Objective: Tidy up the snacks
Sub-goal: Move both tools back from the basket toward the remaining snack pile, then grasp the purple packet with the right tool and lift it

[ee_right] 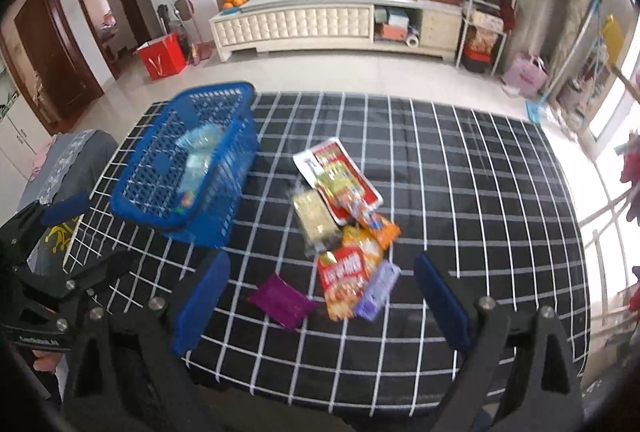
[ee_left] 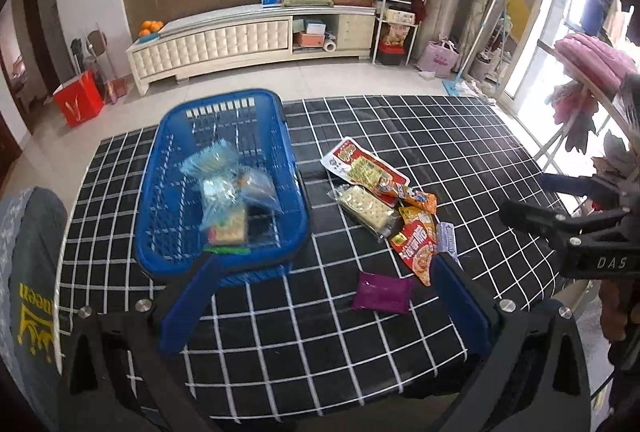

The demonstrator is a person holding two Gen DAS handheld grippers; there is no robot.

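Both grippers hang above the near edge of the bench [ee_left: 400, 136], wide open, nothing between the fingers of either. The left gripper [ee_left: 320, 272] sits nearer the basket [ee_left: 224, 264], its left finger just over the near rim; the right gripper [ee_right: 320, 296] faces the loose pile. That split looks sensible: one side by the container, one by the stock.

The basket is on the left of the checked cloth, long axis running away from the person, and it already holds a few clear-wrapped snacks [ee_left: 224, 188], so sorting seems partly done. The rest lie just right of it in an overlapping string that runs from far-left to near-right: a red-and-white pack [ee_right: 336, 176] farthest, long axis on that same diagonal; a cracker pack [ee_right: 314, 218] touching it, pointing much the same way; then an orange sachet [ee_right: 380, 228], a red pouch [ee_right: 344, 280] and a pale purple bar [ee_right: 378, 292] beside it.

The purple packet [ee_right: 282, 300] lies apart from the pile, flat, nearest the open right gripper. My guess: easiest pick next.
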